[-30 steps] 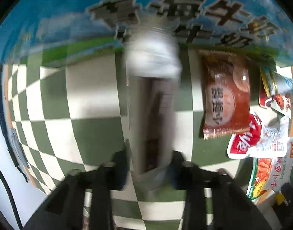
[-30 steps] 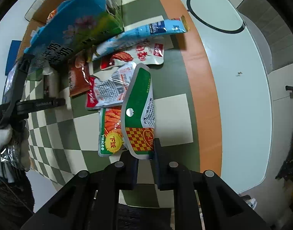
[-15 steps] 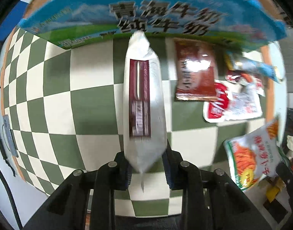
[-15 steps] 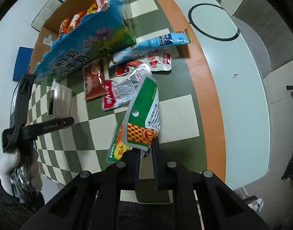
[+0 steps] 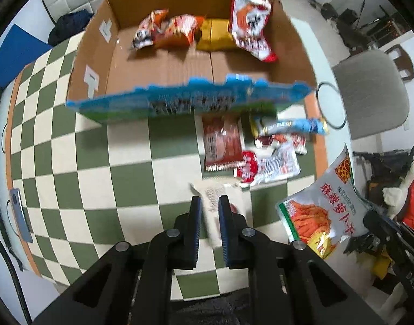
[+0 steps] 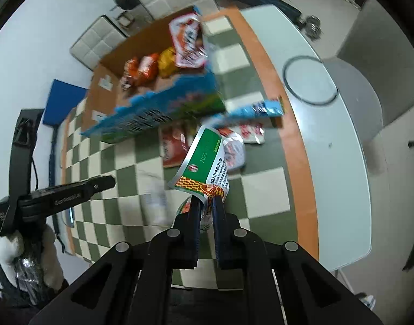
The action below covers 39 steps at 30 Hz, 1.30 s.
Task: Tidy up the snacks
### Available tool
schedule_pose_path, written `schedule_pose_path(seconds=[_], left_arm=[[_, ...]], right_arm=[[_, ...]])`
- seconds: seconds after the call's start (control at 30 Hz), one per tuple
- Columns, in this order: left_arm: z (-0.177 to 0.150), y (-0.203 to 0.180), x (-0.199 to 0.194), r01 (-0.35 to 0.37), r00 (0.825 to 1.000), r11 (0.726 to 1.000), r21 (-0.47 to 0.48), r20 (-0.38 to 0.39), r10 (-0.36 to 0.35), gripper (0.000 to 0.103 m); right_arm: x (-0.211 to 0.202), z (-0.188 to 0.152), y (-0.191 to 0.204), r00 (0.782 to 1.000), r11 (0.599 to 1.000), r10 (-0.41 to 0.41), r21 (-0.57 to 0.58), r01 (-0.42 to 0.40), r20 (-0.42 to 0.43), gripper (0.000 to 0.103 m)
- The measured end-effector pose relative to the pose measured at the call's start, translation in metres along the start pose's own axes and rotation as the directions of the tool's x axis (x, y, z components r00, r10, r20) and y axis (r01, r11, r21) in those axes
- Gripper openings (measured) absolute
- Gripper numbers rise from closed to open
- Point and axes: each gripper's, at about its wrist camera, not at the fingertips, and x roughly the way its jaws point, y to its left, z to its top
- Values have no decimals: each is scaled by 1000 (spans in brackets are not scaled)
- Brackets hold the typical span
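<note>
My left gripper points straight down, shut on a white packet with a dark red label that hangs above the checked mat. Lifted off the mat, a green and orange carrot-snack bag is pinched at its edge by my right gripper; the same bag shows at the right of the left wrist view. The cardboard box with a blue printed front wall holds orange bags, a yellow bag and a red and white bag.
In front of the box lie a brown-red packet, a blue stick packet and red and white packets. The mat's orange border meets a white table with a black ring. Chairs stand behind.
Both grippers have risen with their packets, off the mat. The view has widened, so the box's inside and the snacks in it now show.
</note>
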Motion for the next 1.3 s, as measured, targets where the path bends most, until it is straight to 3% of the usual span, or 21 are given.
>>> schedule_pose_path(seconds=[0.07, 0.17, 0.37, 0.53, 0.6, 0.67, 0.73, 0.83, 0.9, 1.07, 1.2, 1.23, 1.3], left_arm=[[0, 3, 8, 17, 1000, 1000, 1, -26, -17, 25], [-6, 16, 33, 78, 992, 995, -63, -98, -84, 34], [-18, 7, 94, 141, 951, 978, -151, -254, -176, 36], [-16, -14, 129, 126, 934, 979, -161, -312, -172, 36], [-13, -22, 141, 97, 934, 984, -151, -329, -143, 39], [-11, -29, 145, 84, 935, 986, -141, -332, -127, 53], [-7, -42, 145, 37, 944, 995, -90, -323, -64, 57], [-6, -54, 149, -2, 942, 998, -55, -336, -17, 67], [-8, -60, 154, -67, 938, 998, -20, -341, 56, 70], [-19, -53, 166, -124, 921, 992, -18, -374, 109, 71], [-32, -50, 191, -148, 894, 989, 11, -427, 138, 71], [-36, -49, 194, -145, 893, 989, 8, -430, 135, 71], [-38, -48, 189, -138, 912, 990, -10, -391, 123, 58]], right_arm=[[-6, 5, 7, 1000, 1000, 6, -15, -6, 10, 9], [-4, 11, 12, 1000, 1000, 9, -22, -9, 12, 9], [16, 8, 4, 999, 999, -34, -21, 34, -21, 9], [30, 2, -19, 996, 998, -68, 14, 68, -55, 9], [32, 1, -29, 995, 997, -75, 31, 77, -61, 9], [33, 0, -37, 995, 996, -77, 50, 80, -63, 9], [33, -1, -44, 995, 994, -78, 68, 82, -62, 9], [33, -1, -51, 996, 993, -72, 91, 77, -60, 9], [33, 0, -53, 996, 992, -67, 99, 72, -56, 9], [28, 0, -54, 998, 992, -53, 113, 58, -40, 9], [28, 0, -56, 998, 991, -46, 123, 51, -38, 9], [29, 0, -56, 998, 991, -45, 126, 49, -40, 9], [30, 0, -56, 998, 991, -40, 127, 45, -43, 9]])
